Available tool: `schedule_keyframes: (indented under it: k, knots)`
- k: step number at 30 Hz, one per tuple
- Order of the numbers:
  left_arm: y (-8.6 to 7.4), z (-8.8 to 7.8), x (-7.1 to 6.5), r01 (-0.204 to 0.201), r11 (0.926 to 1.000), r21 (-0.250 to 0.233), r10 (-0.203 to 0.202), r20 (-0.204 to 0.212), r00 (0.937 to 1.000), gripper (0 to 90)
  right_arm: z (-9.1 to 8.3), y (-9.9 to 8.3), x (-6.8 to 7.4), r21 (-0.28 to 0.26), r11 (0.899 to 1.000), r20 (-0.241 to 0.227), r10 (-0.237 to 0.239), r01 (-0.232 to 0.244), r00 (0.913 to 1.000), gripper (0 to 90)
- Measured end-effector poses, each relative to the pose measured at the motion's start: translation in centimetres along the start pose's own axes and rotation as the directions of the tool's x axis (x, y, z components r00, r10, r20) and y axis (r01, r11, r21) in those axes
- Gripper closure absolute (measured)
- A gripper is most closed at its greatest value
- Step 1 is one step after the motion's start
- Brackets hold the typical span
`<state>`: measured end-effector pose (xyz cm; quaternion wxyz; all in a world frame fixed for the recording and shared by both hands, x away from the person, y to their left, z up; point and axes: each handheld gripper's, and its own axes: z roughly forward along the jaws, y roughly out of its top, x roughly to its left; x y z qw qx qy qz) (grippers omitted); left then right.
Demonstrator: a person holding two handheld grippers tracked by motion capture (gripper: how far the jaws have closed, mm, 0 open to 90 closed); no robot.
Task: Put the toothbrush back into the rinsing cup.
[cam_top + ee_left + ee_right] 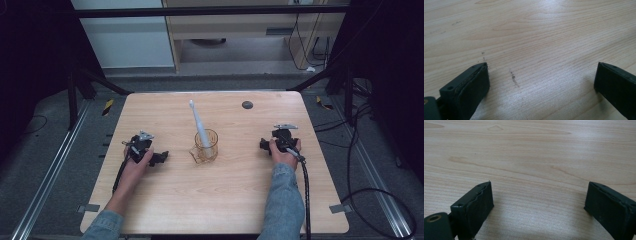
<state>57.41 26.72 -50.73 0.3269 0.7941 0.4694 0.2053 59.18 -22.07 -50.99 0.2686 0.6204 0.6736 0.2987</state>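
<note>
A clear amber measuring cup (205, 146) stands at the middle of the wooden table (165, 195), with a white toothbrush (198, 122) leaning in it, head up and tilted to the far left. My left gripper (162, 158) rests on the table left of the cup, held by a hand, jaws toward the cup. Its two black jaws stand wide apart over bare wood (541, 72) with nothing between them. My right gripper (263, 145) lies right of the cup in the other hand. Its jaws are also spread wide over bare wood (539, 195), holding nothing.
A small dark round disc (247, 104) sits near the table's far edge. Black cables (306, 190) trail from the right gripper off the near edge. Dark frame struts and floor rails flank the table on both sides.
</note>
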Motion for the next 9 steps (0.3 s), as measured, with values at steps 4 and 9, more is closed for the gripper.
schedule_keyframes:
  k: [4,9]
  knots:
    - [0.00,0.00,0.00,0.000,1.0000,0.000,0.000,0.000,1.0000,0.0,0.09,-0.06,-0.08,0.018,0.999,0.035,0.028,-0.029,0.9990,0.2]
    - [0.01,0.01,0.00,0.002,1.0000,-0.002,-0.002,0.000,1.0000,0.0,0.05,-0.04,0.05,0.018,0.998,0.054,0.058,-0.059,0.9969,0.3]
